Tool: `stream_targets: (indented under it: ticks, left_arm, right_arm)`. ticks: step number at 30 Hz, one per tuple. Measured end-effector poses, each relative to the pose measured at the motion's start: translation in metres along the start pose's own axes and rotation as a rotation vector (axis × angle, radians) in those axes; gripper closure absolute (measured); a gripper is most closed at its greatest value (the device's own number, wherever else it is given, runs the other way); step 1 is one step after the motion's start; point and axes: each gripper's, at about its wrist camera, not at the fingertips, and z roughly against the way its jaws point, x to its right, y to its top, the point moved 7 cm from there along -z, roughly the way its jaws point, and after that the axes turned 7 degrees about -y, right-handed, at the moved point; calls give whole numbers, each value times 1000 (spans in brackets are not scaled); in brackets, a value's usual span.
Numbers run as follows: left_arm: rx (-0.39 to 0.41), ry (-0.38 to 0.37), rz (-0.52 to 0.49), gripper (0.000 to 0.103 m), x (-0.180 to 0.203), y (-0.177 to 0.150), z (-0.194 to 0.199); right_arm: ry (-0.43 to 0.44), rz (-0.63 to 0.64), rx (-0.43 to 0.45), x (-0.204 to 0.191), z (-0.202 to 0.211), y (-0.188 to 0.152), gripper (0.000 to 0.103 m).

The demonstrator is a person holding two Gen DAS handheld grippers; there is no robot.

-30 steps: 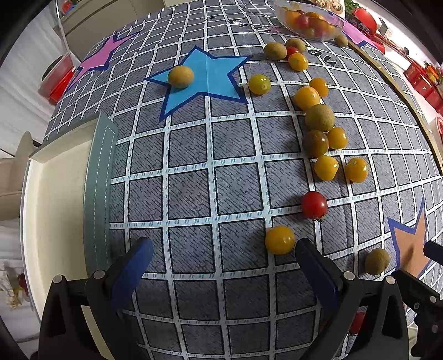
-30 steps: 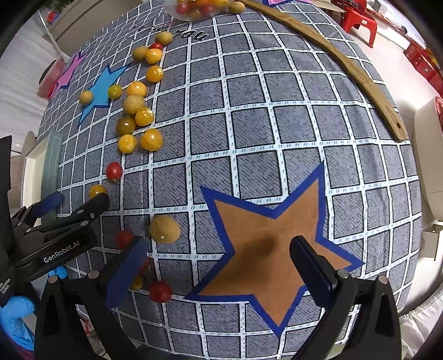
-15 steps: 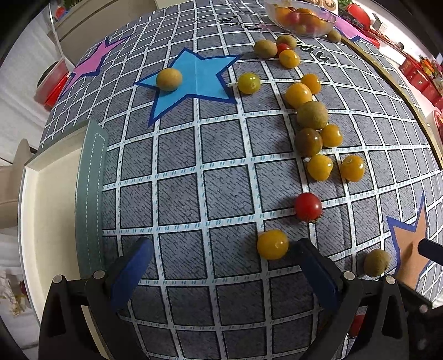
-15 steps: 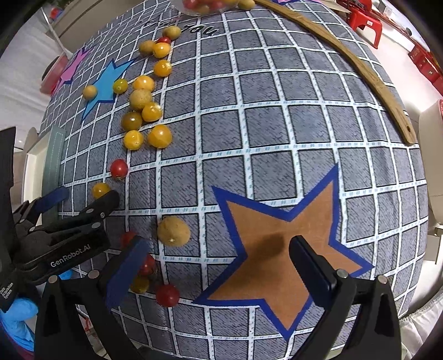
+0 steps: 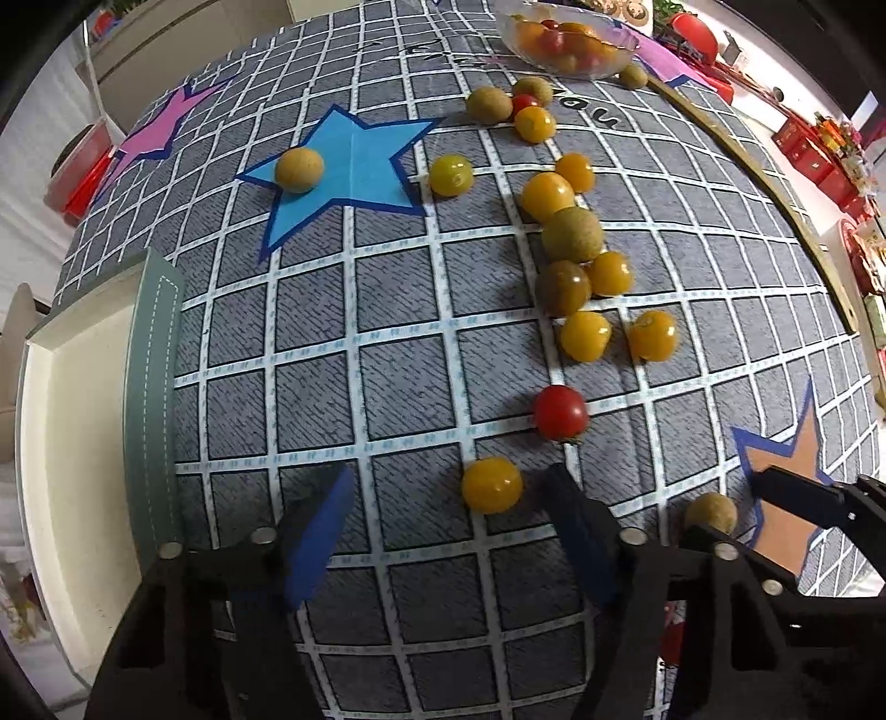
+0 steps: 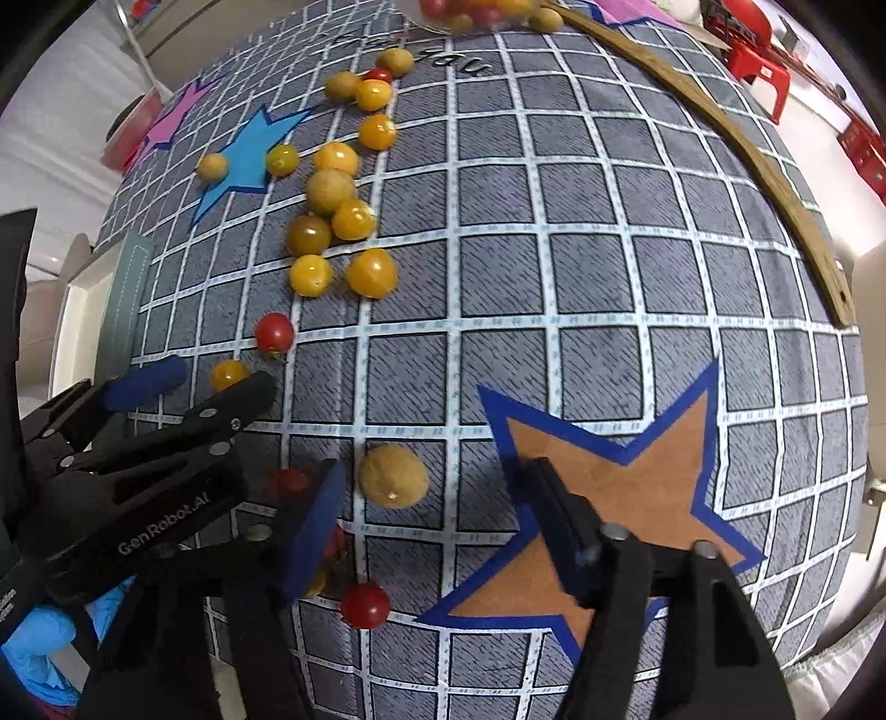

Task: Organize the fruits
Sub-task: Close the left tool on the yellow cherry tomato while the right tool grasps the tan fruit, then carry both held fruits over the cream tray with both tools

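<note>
Several yellow, red and tan fruits lie scattered on the grey checked cloth. My left gripper [image 5: 451, 493] is open, low over the cloth; a yellow tomato [image 5: 492, 484] lies between its fingertips, nearer the right finger. A red tomato [image 5: 560, 412] sits just beyond. My right gripper [image 6: 437, 487] is open; a tan round fruit [image 6: 393, 476] lies between its fingertips, close to the left finger, beside the brown star [image 6: 626, 498]. The left gripper also shows in the right wrist view [image 6: 194, 382].
A glass bowl [image 5: 565, 39] of tomatoes stands at the far edge. A cream tray [image 5: 72, 443] with a green rim sits at the left. A blue star [image 5: 343, 171] carries one tan fruit [image 5: 299, 169]. Red tomatoes [image 6: 364, 605] lie near the cloth's front edge. A wooden strip [image 6: 775, 183] runs along the right.
Both grippers have moved forward and lower. The yellow tomato has come between the left fingertips and the tan fruit between the right fingertips. Both jaws have narrowed somewhat.
</note>
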Motion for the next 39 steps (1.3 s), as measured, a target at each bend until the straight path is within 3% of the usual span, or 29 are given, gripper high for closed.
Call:
stream_targets:
  ticks: [3, 4, 5, 7, 19, 25, 31, 39]
  left_arm:
    - [8, -25, -14, 50, 9, -4, 4]
    - [16, -29, -27, 61, 14, -5, 6]
    - [19, -31, -37, 75, 20, -7, 8]
    - [17, -41, -46, 81, 28, -8, 10]
    - [54, -87, 30, 81, 15, -19, 49]
    - [84, -70, 94, 81, -32, -22, 63]
    - [120, -28, 174, 81, -84, -26, 76]
    - [146, 59, 309, 81, -166, -44, 88]
  right_arm:
    - [-24, 34, 10, -10, -3, 3, 48]
    - [-29, 50, 15, -14, -3, 4, 55]
    - [-25, 65, 18, -16, -3, 4, 71]
    - [-13, 77, 13, -17, -3, 1, 75]
    - [83, -21, 9, -13, 13, 1, 75]
    - [111, 2, 25, -32, 25, 9, 75]
    - [140, 82, 33, -76, 31, 23, 75]
    - [205, 214, 28, -166, 29, 43, 75]
